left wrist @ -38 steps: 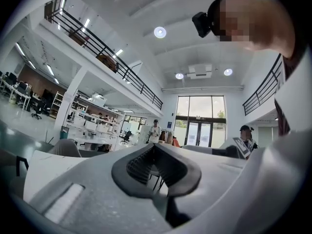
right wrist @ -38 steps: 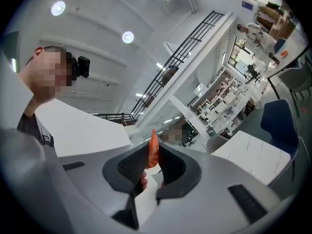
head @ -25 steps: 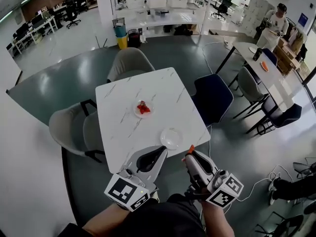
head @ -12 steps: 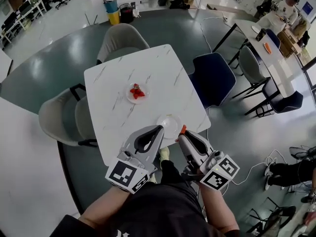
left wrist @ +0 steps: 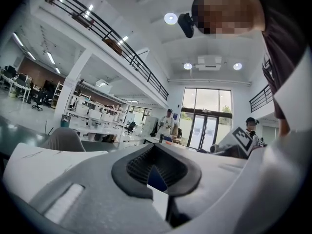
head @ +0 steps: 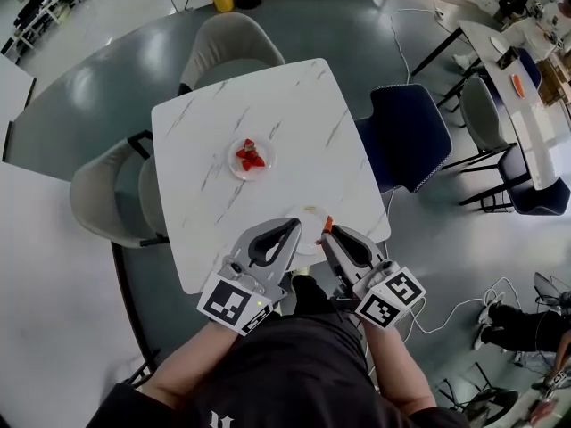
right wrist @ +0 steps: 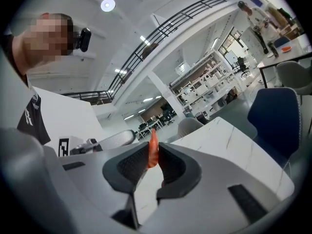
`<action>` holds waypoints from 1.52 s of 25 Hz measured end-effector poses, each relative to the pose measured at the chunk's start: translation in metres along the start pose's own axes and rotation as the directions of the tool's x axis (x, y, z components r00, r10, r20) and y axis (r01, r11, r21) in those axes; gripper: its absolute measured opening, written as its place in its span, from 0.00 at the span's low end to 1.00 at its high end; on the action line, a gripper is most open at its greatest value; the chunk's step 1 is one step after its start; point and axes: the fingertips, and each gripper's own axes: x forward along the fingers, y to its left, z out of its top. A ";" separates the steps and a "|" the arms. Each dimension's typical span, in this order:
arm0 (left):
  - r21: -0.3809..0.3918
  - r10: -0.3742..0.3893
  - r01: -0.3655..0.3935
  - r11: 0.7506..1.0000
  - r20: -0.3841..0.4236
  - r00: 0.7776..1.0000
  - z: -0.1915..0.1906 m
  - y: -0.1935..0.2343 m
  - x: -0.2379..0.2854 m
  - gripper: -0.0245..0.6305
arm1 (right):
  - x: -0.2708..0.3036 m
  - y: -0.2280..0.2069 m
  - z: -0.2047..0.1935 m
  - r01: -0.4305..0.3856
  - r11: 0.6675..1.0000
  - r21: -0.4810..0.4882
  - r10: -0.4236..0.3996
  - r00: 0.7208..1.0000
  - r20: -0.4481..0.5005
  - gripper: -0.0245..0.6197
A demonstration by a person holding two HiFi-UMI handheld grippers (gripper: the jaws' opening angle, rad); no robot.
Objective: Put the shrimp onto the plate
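The right claw (head: pixel 326 231) is pinched narrow on a thin orange shrimp (head: pixel 327 224); in the right gripper view the shrimp (right wrist: pixel 152 152) stands upright between the two pads, poking out above the tips of the right claw (right wrist: pixel 155 146); the left claw (head: pixel 292 227) is beside it with its jaws brought together and nothing between them, which the left gripper view confirms, since only background shows through the hollow behind the tips of the left claw (left wrist: pixel 155 146); both claws hover at the near edge of the white marble worktop (head: pixel 268 105), right over a pale near plate (head: pixel 306 213) that they largely hide; a far plate (head: pixel 251 158) near the middle of the worktop carries several red pieces (head: pixel 251 156), apparently more shrimp; the step in hand looks like the carry toward a plate, with the release not yet made; which plate is meant I cannot tell, though the near plate sits just under the shrimp; the next move calls for lowering the tips over that plate's centre and parting the jaws gently, so the light shrimp drops flat rather than sticking to a pad.
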 end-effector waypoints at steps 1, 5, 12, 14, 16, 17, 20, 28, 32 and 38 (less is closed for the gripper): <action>-0.006 0.012 -0.012 1.000 0.000 1.000 -0.002 0.005 0.006 0.05 | 0.003 -0.010 -0.005 0.008 1.000 -0.014 -0.008 1.000 -0.026 0.14; -0.019 0.060 -0.060 0.998 -0.012 0.998 -0.015 0.023 0.022 0.05 | 0.012 -0.048 -0.036 0.045 0.995 -0.084 -0.058 0.985 -0.160 0.14; -0.049 0.081 -0.085 0.995 -0.079 0.994 -0.050 0.042 0.030 0.05 | 0.027 -0.096 -0.102 0.109 0.982 -0.154 -0.154 0.936 -0.317 0.14; -0.054 0.073 -0.078 0.995 -0.099 0.992 -0.061 0.046 0.031 0.05 | 0.028 -0.106 -0.115 0.130 0.978 -0.166 -0.180 0.923 -0.340 0.14; -0.060 0.068 -0.074 0.995 -0.110 0.992 -0.072 0.049 0.031 0.05 | 0.028 -0.116 -0.130 0.147 0.974 -0.175 -0.203 0.909 -0.364 0.14; -0.060 0.063 -0.071 0.996 -0.114 0.991 -0.078 0.051 0.031 0.05 | 0.028 -0.120 -0.139 0.158 0.972 -0.176 -0.215 0.902 -0.375 0.14; -0.050 0.043 -0.050 0.998 -0.123 0.991 -0.096 0.054 0.030 0.05 | 0.029 -0.132 -0.164 0.189 0.962 -0.196 -0.255 0.879 -0.404 0.14; -0.045 0.042 -0.050 0.998 -0.150 0.988 -0.123 0.060 0.022 0.05 | 0.038 -0.162 -0.212 0.213 0.929 -0.302 -0.346 0.788 -0.509 0.14; -0.043 0.042 -0.049 0.998 -0.155 0.987 -0.127 0.063 0.021 0.05 | 0.044 -0.166 -0.225 0.198 0.913 -0.356 -0.375 0.751 -0.544 0.14; -0.042 0.051 -0.059 0.997 -0.175 0.983 -0.134 0.069 0.020 0.05 | 0.050 -0.174 -0.235 0.185 0.897 -0.401 -0.407 0.699 -0.588 0.14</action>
